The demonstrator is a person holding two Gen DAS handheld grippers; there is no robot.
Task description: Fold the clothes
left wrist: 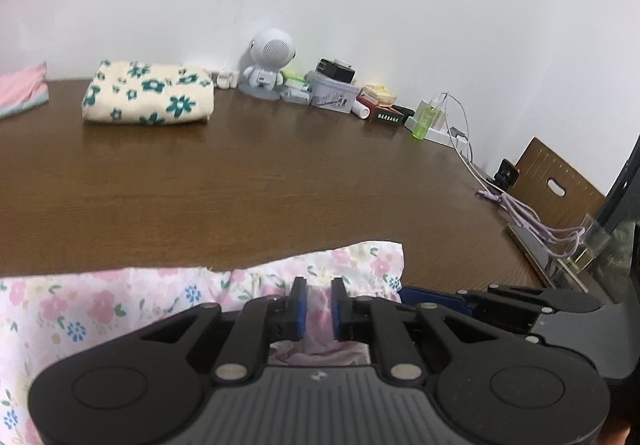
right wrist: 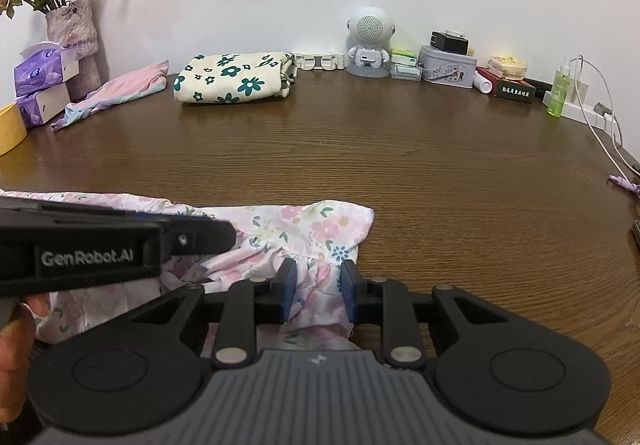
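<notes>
One floral piece (right wrist: 236, 77) sits folded at the desk's (right wrist: 400, 165) far edge; a pink one (right wrist: 116, 91) near the far left corner looks unfolded (hard to say). I have the pink dress (right wrist: 320, 229) at the near edge, both grippers tilted down side by side, left (left wrist: 319, 307) and right (right wrist: 318, 291) each pinching its gathered fabric.

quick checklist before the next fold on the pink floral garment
1. Left gripper has pink floral garment fabric between its pads: ok.
2. Right gripper has fabric between its pads: ok.
3. Either grip is firm: cannot tell.
4. Bare table ahead for the fold: ok.
5. Folded green-flowered cloth lies well clear, near the wall: ok.
6. Garment lies flat: not ok, it is bunched at the grippers.
</notes>
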